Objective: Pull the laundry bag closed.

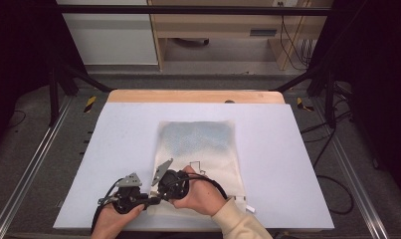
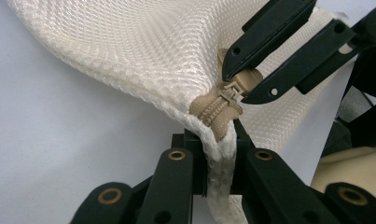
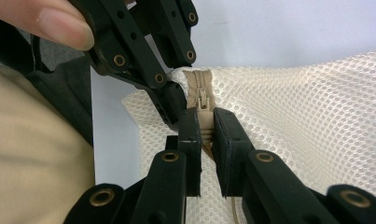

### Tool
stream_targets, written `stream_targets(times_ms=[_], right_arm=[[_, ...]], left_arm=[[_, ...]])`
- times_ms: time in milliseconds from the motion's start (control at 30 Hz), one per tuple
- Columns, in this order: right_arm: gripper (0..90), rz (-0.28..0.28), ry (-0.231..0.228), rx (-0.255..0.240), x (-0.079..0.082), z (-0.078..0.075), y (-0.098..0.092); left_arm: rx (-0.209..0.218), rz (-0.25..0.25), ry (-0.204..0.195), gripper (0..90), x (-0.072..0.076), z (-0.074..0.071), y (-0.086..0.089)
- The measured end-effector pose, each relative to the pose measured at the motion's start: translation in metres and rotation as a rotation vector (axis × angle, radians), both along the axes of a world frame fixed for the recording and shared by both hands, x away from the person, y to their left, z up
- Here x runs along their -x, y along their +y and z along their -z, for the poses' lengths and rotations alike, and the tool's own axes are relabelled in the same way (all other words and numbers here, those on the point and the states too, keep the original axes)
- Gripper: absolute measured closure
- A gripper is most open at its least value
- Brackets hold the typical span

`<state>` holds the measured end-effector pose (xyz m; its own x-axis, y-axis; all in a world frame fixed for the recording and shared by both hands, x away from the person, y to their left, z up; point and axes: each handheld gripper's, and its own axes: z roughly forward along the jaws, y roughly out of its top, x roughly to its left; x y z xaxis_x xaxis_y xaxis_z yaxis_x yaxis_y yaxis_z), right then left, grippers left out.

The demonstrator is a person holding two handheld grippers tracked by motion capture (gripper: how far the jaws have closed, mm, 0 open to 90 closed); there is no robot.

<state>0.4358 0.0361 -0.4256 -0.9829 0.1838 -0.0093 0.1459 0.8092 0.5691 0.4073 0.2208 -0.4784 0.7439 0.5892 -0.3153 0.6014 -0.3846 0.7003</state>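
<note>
A cream mesh bag (image 1: 208, 149) lies flat on the white table (image 1: 113, 149), with something bluish showing through its far half. Both grippers meet at its near left corner. My left gripper (image 2: 217, 140) is shut on the bag's corner seam, just below the end of the tan zipper (image 2: 213, 109). In the high view the left gripper (image 1: 149, 200) lies low by the table's near edge. My right gripper (image 3: 205, 122) is shut on the zipper pull (image 3: 203, 100). From the left gripper view, the right gripper (image 2: 245, 85) reaches in from the upper right and pinches that pull.
A thin dark wire shape (image 1: 198, 167) lies on the bag beside my right hand. A small white tag (image 1: 249, 207) sticks out at the bag's near right corner. Black frame posts (image 1: 53, 84) and cables (image 1: 332, 184) flank the table.
</note>
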Motion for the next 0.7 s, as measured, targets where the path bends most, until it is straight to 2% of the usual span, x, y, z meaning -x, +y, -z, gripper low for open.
stream_targets(times_ms=[700], right_arm=[[82.1,0.017,0.007,0.022,-0.001,0.004,-0.015]], left_arm=[[0.005,-0.001,-0.014,83.5,0.002,-0.002,-0.001]])
